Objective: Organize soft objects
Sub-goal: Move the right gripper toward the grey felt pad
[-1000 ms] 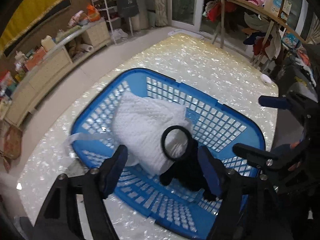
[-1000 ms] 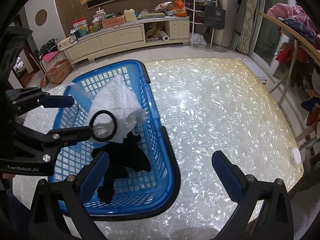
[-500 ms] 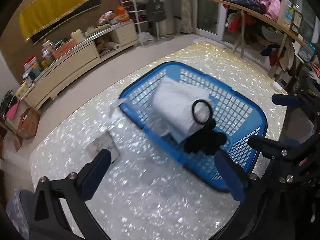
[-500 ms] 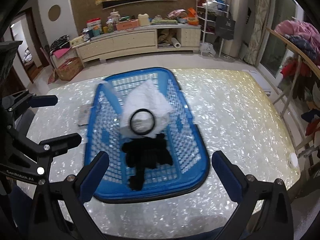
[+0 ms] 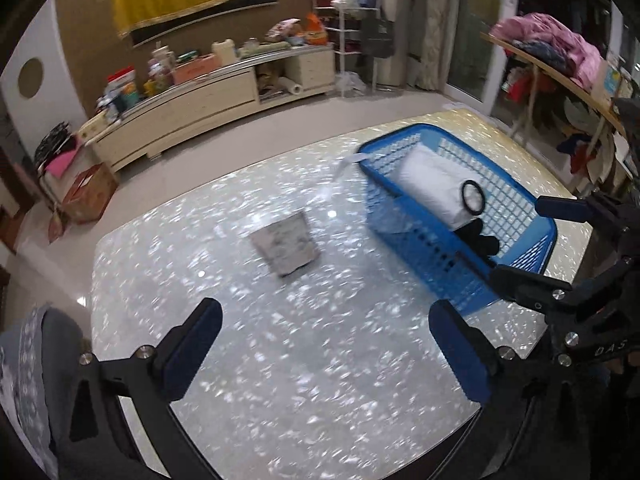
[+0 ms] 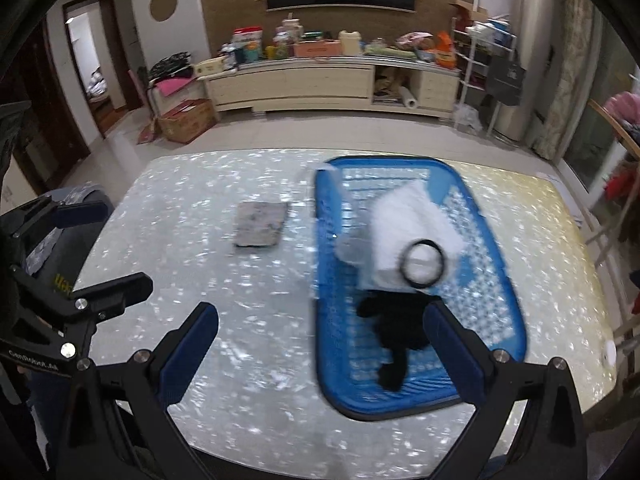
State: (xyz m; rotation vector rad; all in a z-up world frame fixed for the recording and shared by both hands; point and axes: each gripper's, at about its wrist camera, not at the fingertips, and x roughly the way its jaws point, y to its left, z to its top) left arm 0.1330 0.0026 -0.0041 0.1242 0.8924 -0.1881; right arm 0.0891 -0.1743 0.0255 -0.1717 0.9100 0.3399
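Left tool (image 5: 324, 344): jaws wide apart, empty, over bare worktop (image 5: 280, 380) at lower centre of the left wrist view. The grey folded cloth (image 5: 285, 243) lies flat at frame centre, outside the blue basket (image 5: 436, 276) at right, which holds the white towel (image 5: 434, 189), black ring (image 5: 473, 197) and black garment (image 5: 480, 240). Right tool (image 6: 320, 344): jaws wide apart, empty.

Risk: a flat cloth on a glossy surface may slide or unfold when pinched.

Legible text: "CenRobot.AI", lower left of the right wrist view.
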